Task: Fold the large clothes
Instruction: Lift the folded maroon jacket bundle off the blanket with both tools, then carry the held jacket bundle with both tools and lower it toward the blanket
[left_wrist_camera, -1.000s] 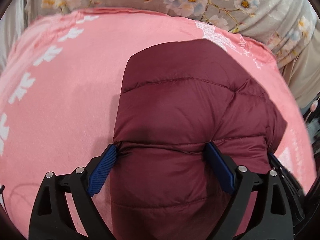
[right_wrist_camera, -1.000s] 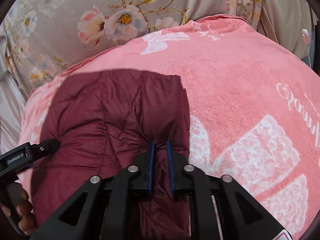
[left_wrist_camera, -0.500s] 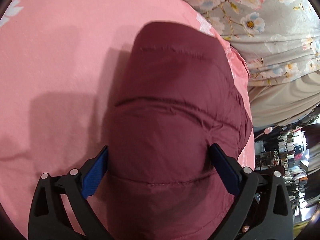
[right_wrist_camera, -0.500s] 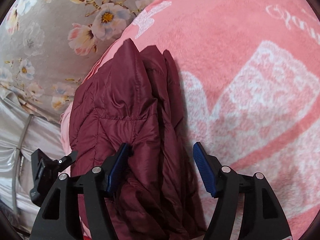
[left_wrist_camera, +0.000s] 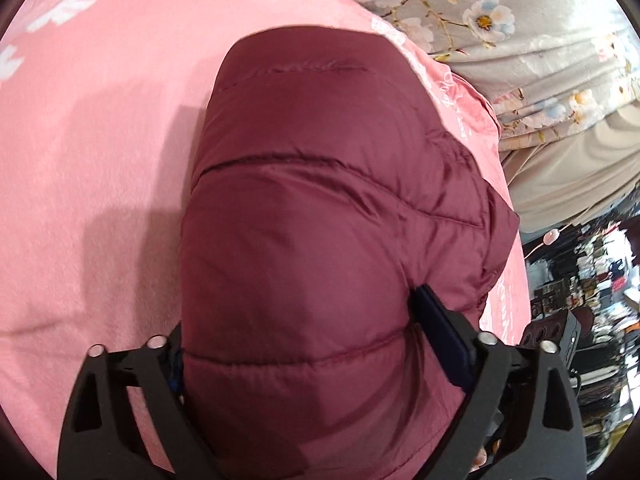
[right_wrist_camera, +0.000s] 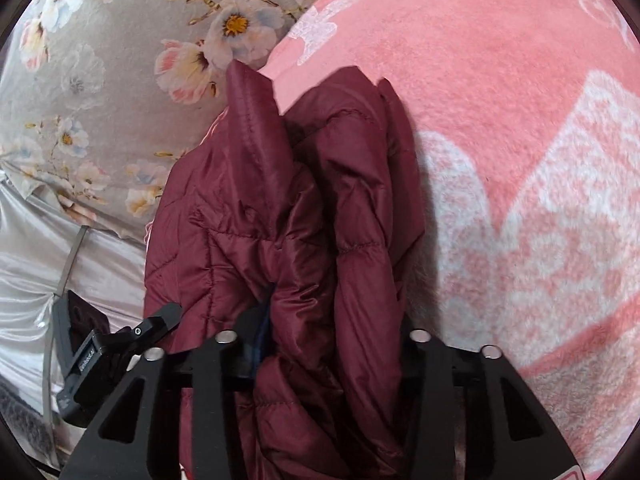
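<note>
A folded maroon quilted puffer jacket (left_wrist_camera: pixel 320 208) lies on a pink blanket (left_wrist_camera: pixel 100 140). My left gripper (left_wrist_camera: pixel 296 344) stands wide with the thick folded bundle between its jaws; the right blue pad (left_wrist_camera: pixel 440 332) presses the fabric, the left pad is mostly hidden. In the right wrist view the jacket (right_wrist_camera: pixel 280 220) is bunched edge-on, and my right gripper (right_wrist_camera: pixel 328 340) has closed in on a thick roll of it; its pads are largely buried in fabric. The left gripper's body (right_wrist_camera: pixel 108 356) shows at the lower left there.
The pink blanket (right_wrist_camera: pixel 520 160) with white patterns covers the bed. A grey floral sheet (left_wrist_camera: pixel 500 20) lies beyond the blanket's edge, also in the right wrist view (right_wrist_camera: pixel 100 80). Beige fabric (left_wrist_camera: pixel 568 172) and cluttered shelves (left_wrist_camera: pixel 592 280) are at the right.
The right gripper opened, then closed in around a thicker roll of the jacket. Both grippers swung round with the bundle. The left jaws narrowed slightly onto the fabric.
</note>
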Demonstrator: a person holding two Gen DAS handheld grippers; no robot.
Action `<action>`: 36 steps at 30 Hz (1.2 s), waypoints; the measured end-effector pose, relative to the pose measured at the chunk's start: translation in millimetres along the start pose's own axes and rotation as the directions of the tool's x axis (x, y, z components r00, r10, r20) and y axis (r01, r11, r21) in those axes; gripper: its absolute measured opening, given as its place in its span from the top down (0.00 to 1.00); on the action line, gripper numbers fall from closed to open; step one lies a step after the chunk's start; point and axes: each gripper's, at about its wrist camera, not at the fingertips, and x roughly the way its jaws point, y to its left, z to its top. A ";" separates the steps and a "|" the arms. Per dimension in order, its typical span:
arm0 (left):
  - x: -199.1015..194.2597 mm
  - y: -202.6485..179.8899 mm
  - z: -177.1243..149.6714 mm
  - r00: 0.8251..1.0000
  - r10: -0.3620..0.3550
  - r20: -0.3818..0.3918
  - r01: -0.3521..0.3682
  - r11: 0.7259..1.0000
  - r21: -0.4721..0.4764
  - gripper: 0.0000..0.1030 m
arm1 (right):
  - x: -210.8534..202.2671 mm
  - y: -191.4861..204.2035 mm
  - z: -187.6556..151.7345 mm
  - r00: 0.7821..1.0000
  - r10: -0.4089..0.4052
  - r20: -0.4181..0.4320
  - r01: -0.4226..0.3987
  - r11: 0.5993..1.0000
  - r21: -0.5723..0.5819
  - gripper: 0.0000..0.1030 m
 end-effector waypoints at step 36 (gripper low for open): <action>-279.7 -123.0 -10.8 0.712 -0.493 0.500 0.165 0.809 0.564 0.51 | -239.6 257.5 -24.5 0.690 0.359 0.629 0.201 0.739 -0.643 0.81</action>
